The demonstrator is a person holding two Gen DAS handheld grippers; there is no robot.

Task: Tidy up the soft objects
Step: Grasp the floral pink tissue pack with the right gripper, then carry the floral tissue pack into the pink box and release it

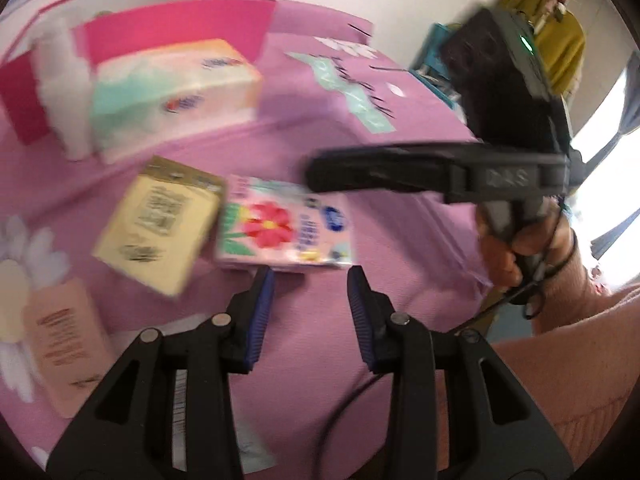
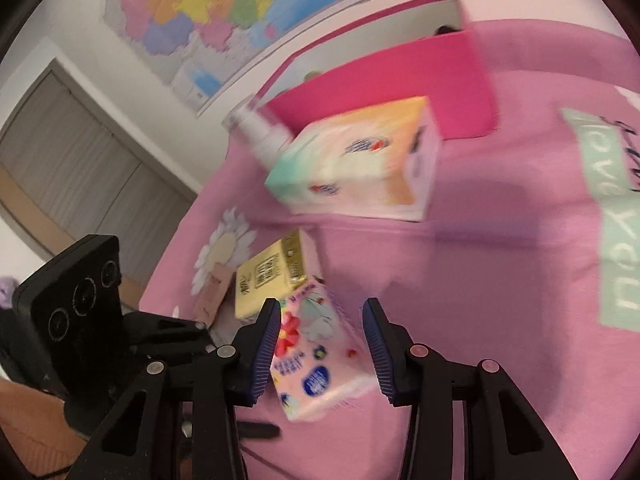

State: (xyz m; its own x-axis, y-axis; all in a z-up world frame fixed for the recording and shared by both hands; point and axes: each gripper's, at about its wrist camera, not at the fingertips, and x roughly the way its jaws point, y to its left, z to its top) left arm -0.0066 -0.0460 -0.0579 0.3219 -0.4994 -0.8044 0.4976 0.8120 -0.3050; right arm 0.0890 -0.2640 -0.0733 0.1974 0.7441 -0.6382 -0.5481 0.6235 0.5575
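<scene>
Tissue packs lie scattered over a pink bedspread (image 1: 400, 248) printed with white daisies and mint lettering; both views are motion-blurred. The left gripper (image 1: 310, 280) hovers low above the fabric with its jaws spread apart and nothing between them, its blue-ribbed pads just short of the near edge of the flowered tissue pack (image 1: 286, 228), a pink packet with a red bloom. In the right wrist view the right gripper (image 2: 322, 312) also has its jaws released, and the same flowered tissue pack (image 2: 316, 354) lies between the two fingers without either pad clearly touching it. Just beside that packet to the left rests the yellow tissue pack (image 1: 158, 226), tilted, its corner near or touching the flowered one; the blur hides which. Farther left a peach packet (image 1: 66, 344) lies flat near a daisy print. Beyond them, a large tissue pack (image 1: 172, 96) in mint and peach sits against a bright pink box (image 1: 180, 32), with a white roll (image 1: 60, 84) just beside it. A coloured map (image 2: 224, 4) hangs on the wall behind the bed.
</scene>
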